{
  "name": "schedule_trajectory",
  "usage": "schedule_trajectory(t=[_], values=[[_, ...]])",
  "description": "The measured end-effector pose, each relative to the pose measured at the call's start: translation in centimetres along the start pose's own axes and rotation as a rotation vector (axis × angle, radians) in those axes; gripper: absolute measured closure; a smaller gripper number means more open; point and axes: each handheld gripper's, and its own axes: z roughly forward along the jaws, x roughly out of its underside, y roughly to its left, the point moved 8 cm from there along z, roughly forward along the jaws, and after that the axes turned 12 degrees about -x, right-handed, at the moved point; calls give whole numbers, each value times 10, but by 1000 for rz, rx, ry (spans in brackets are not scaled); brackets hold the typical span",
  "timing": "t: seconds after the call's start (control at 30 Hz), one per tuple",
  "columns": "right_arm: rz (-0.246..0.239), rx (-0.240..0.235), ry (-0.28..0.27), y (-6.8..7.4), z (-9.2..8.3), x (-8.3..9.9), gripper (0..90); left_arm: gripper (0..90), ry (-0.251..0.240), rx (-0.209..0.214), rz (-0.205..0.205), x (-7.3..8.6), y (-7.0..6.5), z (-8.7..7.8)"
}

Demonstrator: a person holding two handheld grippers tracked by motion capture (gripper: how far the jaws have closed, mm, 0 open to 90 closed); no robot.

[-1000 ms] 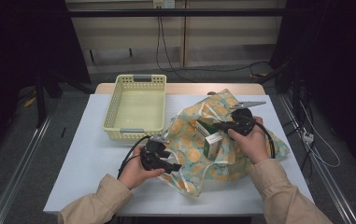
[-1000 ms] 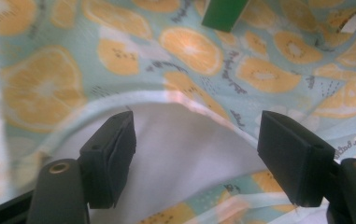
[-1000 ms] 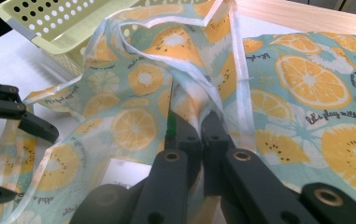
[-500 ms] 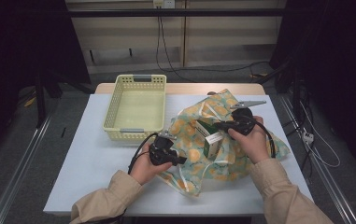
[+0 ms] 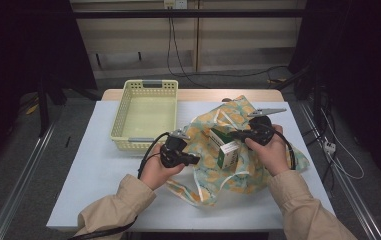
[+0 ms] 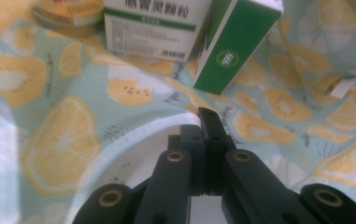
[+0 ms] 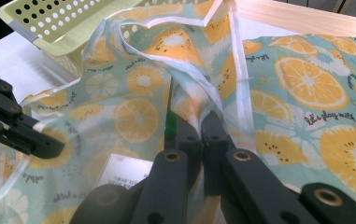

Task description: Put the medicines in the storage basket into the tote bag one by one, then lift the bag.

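Pale surface carries everything. Fruit-print bag, biggest item, sprawls over the right half of the surface, toward the near edge. Yellow basket sits at the far edge, left of centre, just beside the bag. Green-and-white box stands tilted in the bag's mouth, between the two hands. Left hand-held gripper at the bag's left rim, just left of the box: jaws have just been closing, now pinched shut on the bag's white-edged rim. Right hand-held gripper just above the box, jaws clamped shut on bag fabric at the opposite rim.
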Motion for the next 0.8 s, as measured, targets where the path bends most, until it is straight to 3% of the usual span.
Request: schedule_trajectory(t=[0.07,0.1,0.17,0.37,0.5,0.53,0.57,0.8], values=[[1,2,-3,0,-2,-1,892,900,-7,-2,2,-7,1,-4],[1,3,-5,0,-4,-2,893,900,-14,-25,-2,-12,2,-6],[0,7,-13,-1,-8,-5,893,900,-29,-4,2,-22,2,-12],[-5,19,-34,-4,-19,-15,893,900,-60,-33,38,-54,4,-34],[-13,26,-49,-4,-28,-25,893,900,-98,-53,57,-78,4,-52],[-14,31,-54,-5,-31,-28,893,900,-104,-85,58,-82,5,-55],[-15,33,-60,-6,-33,-31,893,900,-116,-62,60,-89,5,-61],[-26,44,-87,-5,-46,-52,894,900,-167,-97,71,-124,11,-86]])
